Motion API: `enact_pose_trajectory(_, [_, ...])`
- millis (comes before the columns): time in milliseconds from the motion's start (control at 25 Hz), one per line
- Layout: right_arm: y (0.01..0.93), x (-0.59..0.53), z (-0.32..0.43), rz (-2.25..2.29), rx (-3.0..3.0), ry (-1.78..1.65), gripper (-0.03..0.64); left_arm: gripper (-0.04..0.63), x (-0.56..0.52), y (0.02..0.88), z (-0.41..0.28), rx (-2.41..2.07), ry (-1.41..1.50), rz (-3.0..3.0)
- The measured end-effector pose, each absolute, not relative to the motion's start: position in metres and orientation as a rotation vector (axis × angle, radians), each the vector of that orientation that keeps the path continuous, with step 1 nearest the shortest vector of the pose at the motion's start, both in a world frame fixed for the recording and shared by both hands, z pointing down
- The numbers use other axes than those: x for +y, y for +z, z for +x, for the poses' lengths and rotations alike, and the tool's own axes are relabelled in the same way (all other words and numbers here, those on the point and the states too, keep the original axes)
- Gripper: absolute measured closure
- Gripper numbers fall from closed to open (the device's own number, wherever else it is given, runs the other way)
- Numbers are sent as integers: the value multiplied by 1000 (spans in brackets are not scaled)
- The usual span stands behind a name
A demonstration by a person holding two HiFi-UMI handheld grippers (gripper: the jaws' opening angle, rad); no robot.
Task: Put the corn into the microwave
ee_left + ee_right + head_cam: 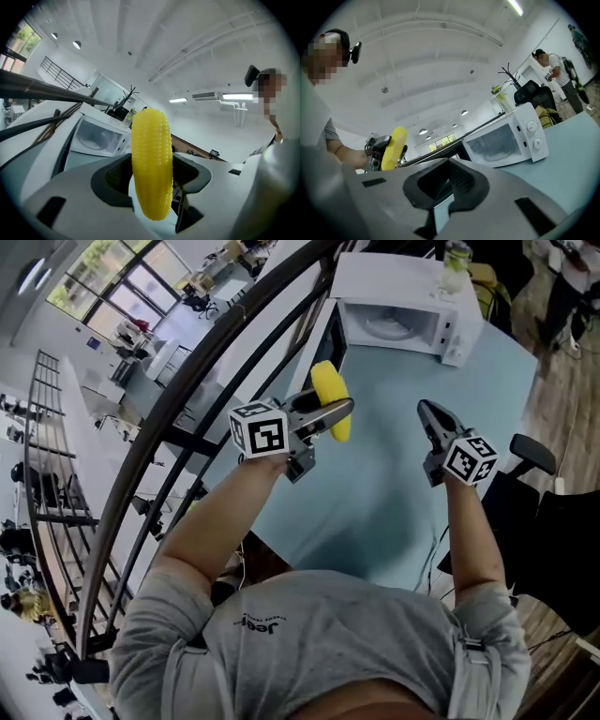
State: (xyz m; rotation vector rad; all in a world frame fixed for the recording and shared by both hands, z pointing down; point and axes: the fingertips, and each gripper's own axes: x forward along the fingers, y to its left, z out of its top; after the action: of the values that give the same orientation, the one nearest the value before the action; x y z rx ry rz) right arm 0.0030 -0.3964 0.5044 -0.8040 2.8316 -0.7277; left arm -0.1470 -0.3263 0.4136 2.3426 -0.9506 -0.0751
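Head view, left to right.

- Far left: a dark curved railing runs from the lower left up to the top centre, and the pale blue bench lies just to its right.
- Centre left: the left gripper is held out over the bench, pointing toward the top of the frame. Its fingers are clamped on the corn. The yellow cob sits crosswise between them, one end sticking out above and the other below, and it hangs clear of the bench surface.
- In the left gripper view the cob stands roughly upright in the middle of the frame, with a dark pad pressing on each flank. The fingers stand fairly wide around its thickness.
- Top centre to upper right: a white microwave stands on the far end of the bench, well apart from the corn. A round plate shows inside its front. In the right gripper view two knobs sit on its right-hand panel.
- A pale bottle stands on top of the microwave at its right end.
- Centre right: the right gripper is held above the bench. Its fingers are drawn together to a narrow tip with nothing between them.
- Right edge: a black office chair stands beside the bench.
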Motion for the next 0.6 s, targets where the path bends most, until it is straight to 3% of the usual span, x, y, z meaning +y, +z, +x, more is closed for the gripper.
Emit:
enact_pose_trajectory(240, [501, -439, 4, -889, 2782, -684, 601, 330, -436, 454, -100, -924, 49, 2327])
enact_pose_trajectory(600, [542, -487, 10, -1047, 2763, -720, 601, 330, -592, 559, -93, -1023, 115, 2175])
